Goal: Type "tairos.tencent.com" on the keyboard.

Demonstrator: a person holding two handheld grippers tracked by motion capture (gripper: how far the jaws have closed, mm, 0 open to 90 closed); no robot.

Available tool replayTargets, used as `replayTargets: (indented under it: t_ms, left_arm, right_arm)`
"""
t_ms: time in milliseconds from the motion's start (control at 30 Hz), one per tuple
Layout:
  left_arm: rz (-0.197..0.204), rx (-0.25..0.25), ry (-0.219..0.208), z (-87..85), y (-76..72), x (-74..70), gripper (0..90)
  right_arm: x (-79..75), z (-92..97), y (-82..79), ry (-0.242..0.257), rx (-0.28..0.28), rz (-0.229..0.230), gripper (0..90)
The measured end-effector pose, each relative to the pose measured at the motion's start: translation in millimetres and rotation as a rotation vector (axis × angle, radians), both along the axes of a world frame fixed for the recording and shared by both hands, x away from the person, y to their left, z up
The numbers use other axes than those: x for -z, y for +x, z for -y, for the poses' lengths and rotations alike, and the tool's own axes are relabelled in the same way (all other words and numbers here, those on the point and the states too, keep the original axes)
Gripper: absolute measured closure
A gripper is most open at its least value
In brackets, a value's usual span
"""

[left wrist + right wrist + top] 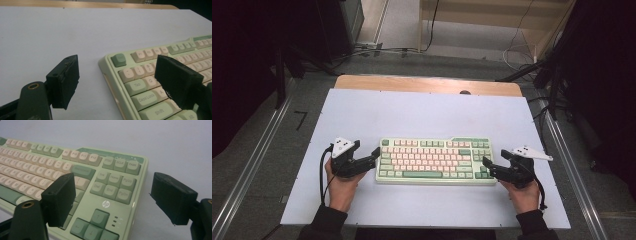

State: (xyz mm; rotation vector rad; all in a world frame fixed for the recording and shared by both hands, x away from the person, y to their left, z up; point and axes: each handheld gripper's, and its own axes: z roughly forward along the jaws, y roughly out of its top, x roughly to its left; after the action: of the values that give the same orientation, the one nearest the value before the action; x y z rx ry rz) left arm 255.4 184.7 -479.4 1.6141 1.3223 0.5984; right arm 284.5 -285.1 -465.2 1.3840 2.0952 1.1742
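A mint-green keyboard (pixel 435 161) with pink and green keycaps lies flat in the middle of the white mat. My left gripper (pixel 368 149) is at its left end and is open. In the left gripper view the keyboard (pixel 150 82) has its Esc corner between the wide-apart jaws of that gripper (pixel 120 80); one jaw hangs over the mat, the other over the keys. My right gripper (pixel 494 158) stands open at the right end. In the right gripper view the keyboard (pixel 105 185) shows its arrow and navigation keys between the spread jaws of that gripper (pixel 116 197).
The white mat (pixel 422 112) covers a wooden table (pixel 427 84) whose far edge shows. Metal rails (pixel 249 165) run along both sides. Cables (pixel 377 50) lie on the floor beyond, near a wooden frame (pixel 492 20).
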Motion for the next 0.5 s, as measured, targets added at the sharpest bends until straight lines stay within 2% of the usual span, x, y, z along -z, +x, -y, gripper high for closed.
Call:
replayTargets:
  t_ms: [167, 300, 367, 467, 500]
  left_arm:
    - [0.014, 0.031, 0.018, 9.0, 1.7, -2.1, 23.2]
    - [0.013, 0.064, 0.015, 15.6, 2.9, -2.5, 26.7]
    - [0.011, 0.082, 0.015, 17.8, 3.4, -2.3, 33.2]
    - [0.017, 0.151, -0.016, 22.0, 3.6, -2.0, 49.7]
    - [0.017, 0.151, -0.016, 22.0, 3.6, -2.0, 55.6]
  right_arm:
    - [-0.6, -5.1, -1.1, 0.003, -0.013, 0.006, 18.4]
    - [0.1, -6.6, -1.4, 0.003, -0.015, -0.003, 18.3]
    - [-0.2, -7.7, -1.8, 0.004, -0.019, 0.001, 18.4]
    - [0.4, -9.6, -1.8, 0.003, -0.024, -0.003, 18.4]
    - [0.8, -10.1, -1.8, 0.001, -0.025, -0.003, 18.4]
